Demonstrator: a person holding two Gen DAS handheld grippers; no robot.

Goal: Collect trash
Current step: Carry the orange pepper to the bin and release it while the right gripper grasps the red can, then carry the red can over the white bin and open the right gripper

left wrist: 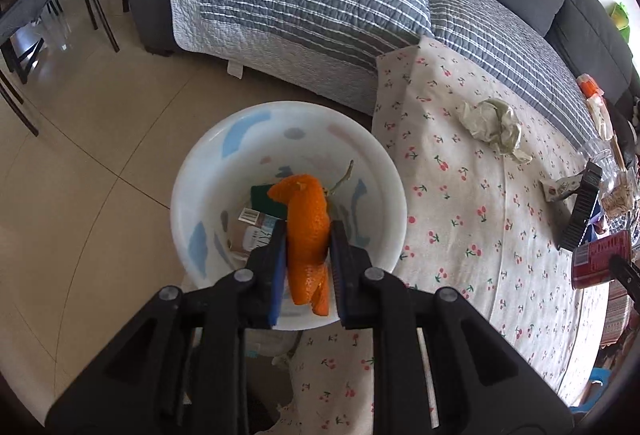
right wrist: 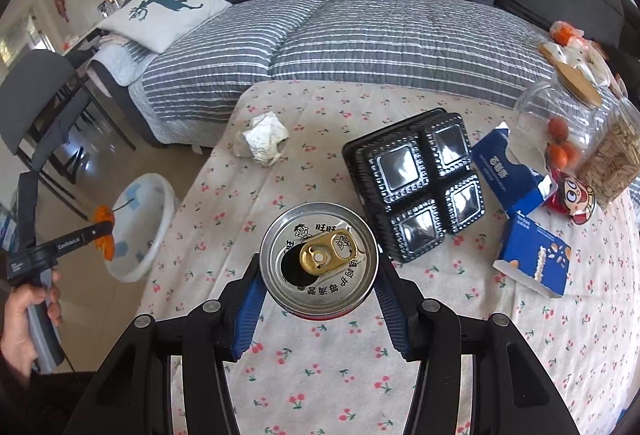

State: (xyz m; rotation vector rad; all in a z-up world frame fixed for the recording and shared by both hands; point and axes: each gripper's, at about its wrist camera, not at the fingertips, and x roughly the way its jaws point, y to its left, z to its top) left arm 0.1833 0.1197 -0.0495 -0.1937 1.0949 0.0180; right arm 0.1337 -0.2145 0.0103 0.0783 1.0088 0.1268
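Observation:
My left gripper (left wrist: 308,231) is shut on an orange peel (left wrist: 306,231) and holds it over a white trash bin (left wrist: 192,179) on the floor beside the table. The bin holds a carton and a green wrapper. The right wrist view shows the same gripper (right wrist: 105,231) with the peel above the bin (right wrist: 160,211). My right gripper (right wrist: 318,263) is shut on an opened red drink can (right wrist: 319,261), held upright above the cherry-print tablecloth (right wrist: 320,375). A crumpled paper ball (right wrist: 262,139) lies on the table; it also shows in the left wrist view (left wrist: 494,123).
A black plastic four-cell tray (right wrist: 416,183), two torn blue cartons (right wrist: 508,167) (right wrist: 532,259), a glass jar (right wrist: 556,127) and a jar of sticks (right wrist: 612,159) stand on the table's right. A grey sofa with a striped quilt (right wrist: 360,35) lies behind. Chairs (left wrist: 44,7) stand at left.

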